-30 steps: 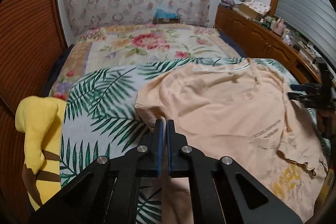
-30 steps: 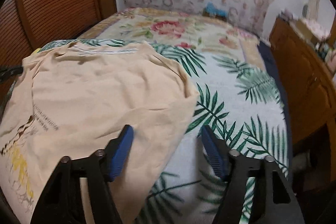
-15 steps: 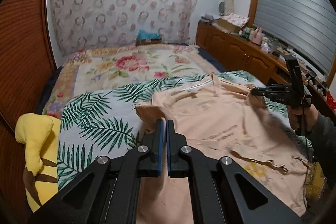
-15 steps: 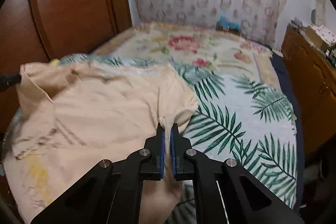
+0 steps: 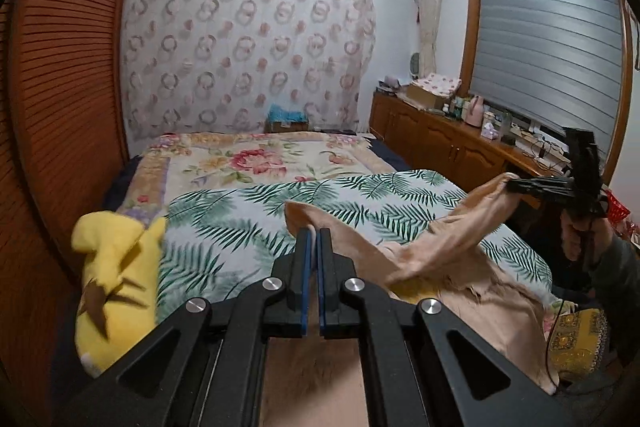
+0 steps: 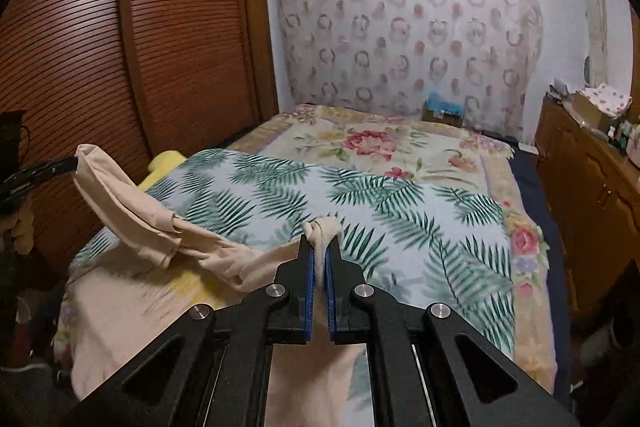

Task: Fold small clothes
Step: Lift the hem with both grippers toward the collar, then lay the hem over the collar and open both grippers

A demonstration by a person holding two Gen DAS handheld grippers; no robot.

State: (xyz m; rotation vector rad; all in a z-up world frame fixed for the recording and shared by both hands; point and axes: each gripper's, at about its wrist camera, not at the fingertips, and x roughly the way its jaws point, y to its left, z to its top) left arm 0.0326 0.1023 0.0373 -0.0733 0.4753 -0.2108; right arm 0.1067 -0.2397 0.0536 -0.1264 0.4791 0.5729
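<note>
Both hand-held grippers now grasp the peach shirt (image 5: 440, 251) and have lifted its top edge off the bed (image 5: 248, 227). The right hand-held gripper (image 6: 319, 259), which stood wide open over the shirt's sleeve side a second ago, has just been closing and is now clenched on a bunched bit of the cloth that pokes up between its blue pads. The left hand-held gripper (image 5: 315, 247) is clamped on the opposite shoulder corner, as it was a second ago.

Earlier the shirt lay spread flat on the palm-leaf bedspread (image 6: 400, 227); now its upper part hangs as a sagging band between the two grips, well clear of the bedspread, while the lower part with the yellow print trails on the near edge of the bed. The yellow plush toy (image 5: 112, 283) sits at the bed's left edge, clear of the cloth.

This looks like the start of a fold or a shake-out: with both shoulders held, the shirt can be pulled taut and laid back down smoothly. The slack middle is the risk, since it may crease if lowered without tension.
</note>
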